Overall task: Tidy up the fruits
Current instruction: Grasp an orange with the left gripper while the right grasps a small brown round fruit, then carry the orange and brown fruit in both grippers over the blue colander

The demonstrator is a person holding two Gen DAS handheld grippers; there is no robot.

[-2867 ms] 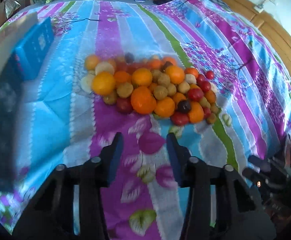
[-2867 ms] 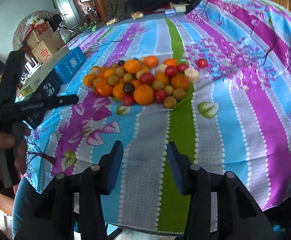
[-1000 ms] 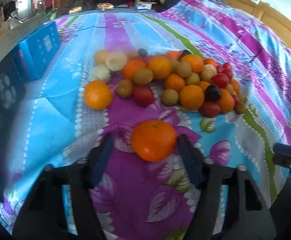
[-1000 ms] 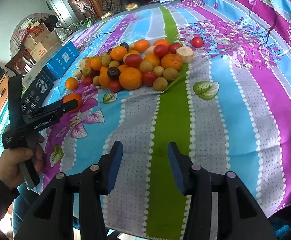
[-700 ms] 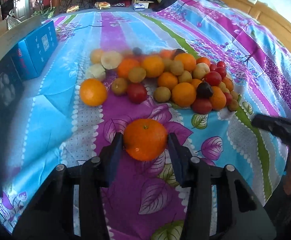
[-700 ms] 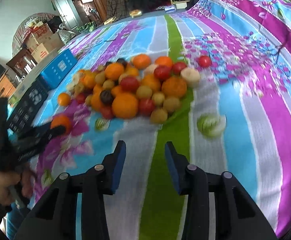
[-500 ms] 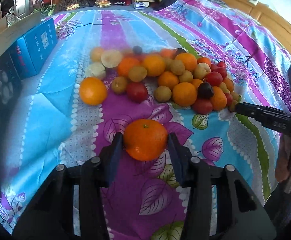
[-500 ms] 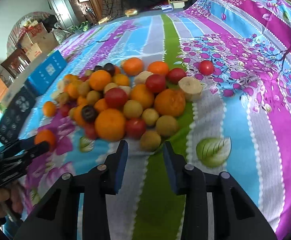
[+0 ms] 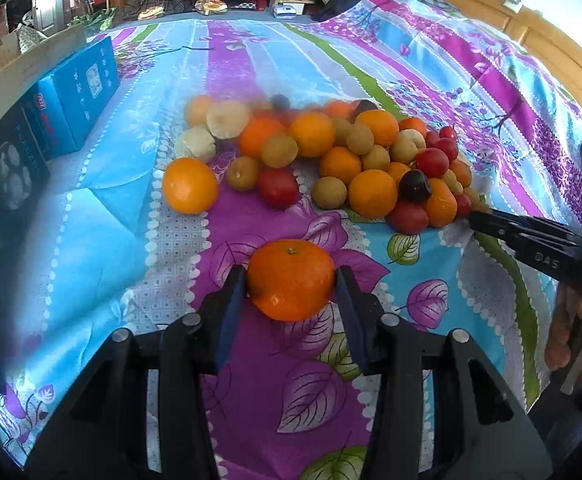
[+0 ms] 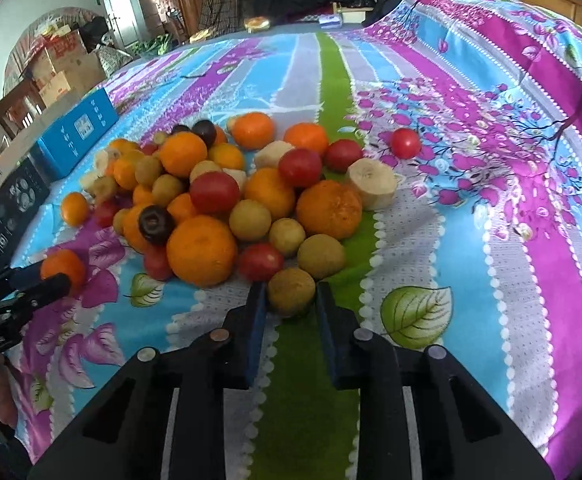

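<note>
A heap of oranges, red tomatoes, brown kiwis, dark plums and pale banana pieces (image 9: 331, 160) lies on a striped floral sheet (image 9: 91, 240). My left gripper (image 9: 291, 284) is shut on a large orange (image 9: 291, 280), held near the sheet in front of the heap; it also shows in the right wrist view (image 10: 63, 268). One orange (image 9: 190, 186) lies apart at the heap's left. My right gripper (image 10: 291, 300) has its pads on both sides of a brown kiwi (image 10: 291, 292) at the heap's near edge, touching or nearly so. A lone tomato (image 10: 405, 143) lies to the right.
A blue box (image 9: 77, 96) and a black box (image 9: 7, 168) lie at the sheet's left edge. Cardboard boxes (image 10: 57, 66), clothes and a door stand beyond the far end. A wooden bed frame (image 9: 551, 44) runs along the right.
My right gripper has moved forward to the heap and narrowed around the brown kiwi. My left gripper closed on the orange about a second ago and still holds it in the same place.
</note>
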